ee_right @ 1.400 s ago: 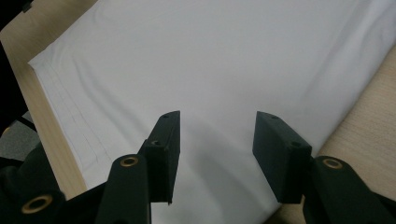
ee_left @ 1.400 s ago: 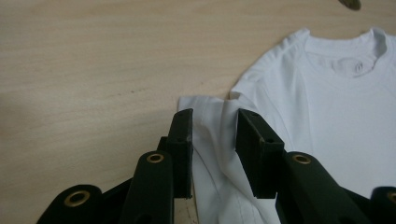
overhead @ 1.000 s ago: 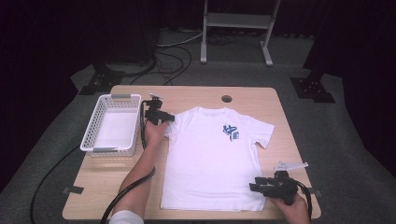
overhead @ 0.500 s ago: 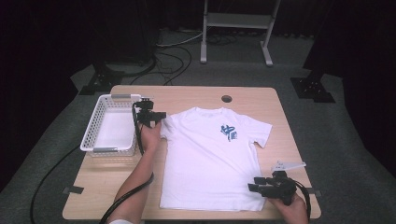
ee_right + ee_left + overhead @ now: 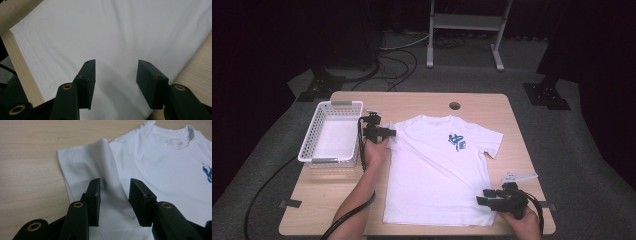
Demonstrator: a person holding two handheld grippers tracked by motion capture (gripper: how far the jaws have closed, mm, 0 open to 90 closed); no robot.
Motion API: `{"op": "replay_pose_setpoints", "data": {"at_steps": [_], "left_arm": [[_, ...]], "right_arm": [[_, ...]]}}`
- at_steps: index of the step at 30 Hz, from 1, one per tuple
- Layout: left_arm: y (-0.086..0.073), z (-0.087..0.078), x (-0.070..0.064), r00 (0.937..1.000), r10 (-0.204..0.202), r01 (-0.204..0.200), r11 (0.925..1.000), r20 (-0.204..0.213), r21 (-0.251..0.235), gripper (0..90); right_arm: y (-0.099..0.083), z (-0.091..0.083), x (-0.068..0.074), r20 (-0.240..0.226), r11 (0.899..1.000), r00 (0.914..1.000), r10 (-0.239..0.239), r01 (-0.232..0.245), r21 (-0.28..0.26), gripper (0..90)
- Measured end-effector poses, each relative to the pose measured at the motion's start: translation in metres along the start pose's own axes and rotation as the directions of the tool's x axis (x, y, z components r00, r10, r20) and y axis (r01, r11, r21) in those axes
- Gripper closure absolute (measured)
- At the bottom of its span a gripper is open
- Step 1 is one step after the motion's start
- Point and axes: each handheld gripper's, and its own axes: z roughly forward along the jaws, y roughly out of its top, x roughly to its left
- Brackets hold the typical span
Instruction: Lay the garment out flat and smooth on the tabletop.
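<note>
Two grippers at a white T-shirt spread on a table.

At lower right of the high view, the right gripper [image 5: 484,201] sits over the T-shirt [image 5: 437,175] hem, jaws wide and empty. At centre left, the left gripper [image 5: 387,133] straddles the rumpled sleeve [image 5: 90,162], jaws apart; a white basket [image 5: 307,150] beside it.

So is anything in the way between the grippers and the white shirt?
Nothing visible. The left gripper hangs open right over the rumpled sleeve of the white T-shirt with a blue print, and the right gripper hangs open over its bottom hem area, with only cloth beneath.
</note>
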Motion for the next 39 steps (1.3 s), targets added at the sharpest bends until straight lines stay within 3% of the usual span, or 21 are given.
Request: {"op": "replay_pose_setpoints", "data": {"at_steps": [8,13,16,18,21,24,26,27,29,33,35,39], "left_arm": [[-0.011,-0.011,-0.009,0.9929,0.027,-0.027,0.9996,-0.116,0.003,50.7],[-0.017,-0.017,-0.015,0.9940,0.030,-0.033,0.9993,-0.105,-0.019,41.8],[-0.017,-0.022,-0.018,0.9959,0.042,-0.047,0.9975,-0.080,-0.053,35.3],[-0.015,-0.023,-0.021,0.9972,0.060,-0.063,0.9959,-0.044,-0.065,32.0],[-0.012,-0.016,-0.026,0.9952,0.097,-0.097,0.9947,-0.012,-0.032,28.6],[-0.011,-0.006,-0.026,0.9933,0.115,-0.115,0.9933,0.001,0.009,28.4],[-0.012,0.000,-0.021,0.9937,0.110,-0.110,0.9939,0.020,0.006,27.2],[-0.013,0.000,-0.020,0.9940,0.107,-0.107,0.9942,0.021,-0.001,27.2],[-0.011,0.000,-0.016,0.9951,0.093,-0.093,0.9957,0.033,-0.007,27.5],[-0.004,0.003,-0.012,0.9951,0.099,-0.099,0.9951,0.008,0.000,27.6],[0.000,0.005,-0.011,0.9949,0.101,-0.101,0.9949,0.000,0.007,27.5],[0.005,0.008,-0.011,0.9930,0.117,-0.116,0.9931,-0.019,0.010,27.4]], "right_arm": [[-0.001,0.000,0.000,-0.002,1.000,1.0000,0.007,-0.007,-0.009,49.4],[0.002,0.000,0.000,-0.003,1.000,1.0000,0.008,-0.008,0.013,47.7],[0.015,0.002,-0.002,0.012,0.999,0.9999,-0.012,0.011,0.032,43.6],[0.031,0.001,-0.009,0.023,1.000,0.9997,-0.001,0.002,-0.011,40.2],[0.065,0.006,-0.033,0.069,0.996,0.9967,0.042,-0.036,-0.080,38.1],[0.102,0.021,-0.064,0.124,0.989,0.9881,0.091,-0.075,-0.124,38.0],[0.122,0.033,-0.083,0.136,0.985,0.9822,0.130,-0.112,-0.135,37.6],[0.130,0.040,-0.094,0.131,0.980,0.9778,0.163,-0.145,-0.137,37.2],[0.142,0.050,-0.108,0.180,0.976,0.9616,0.207,-0.189,-0.113,37.5],[0.157,0.066,-0.122,0.265,0.979,0.9431,0.200,-0.199,-0.032,38.0],[0.162,0.072,-0.126,0.281,0.978,0.9377,0.204,-0.210,-0.011,38.1],[0.167,0.080,-0.128,0.298,0.980,0.9341,0.197,-0.194,-0.039,36.0]]}}
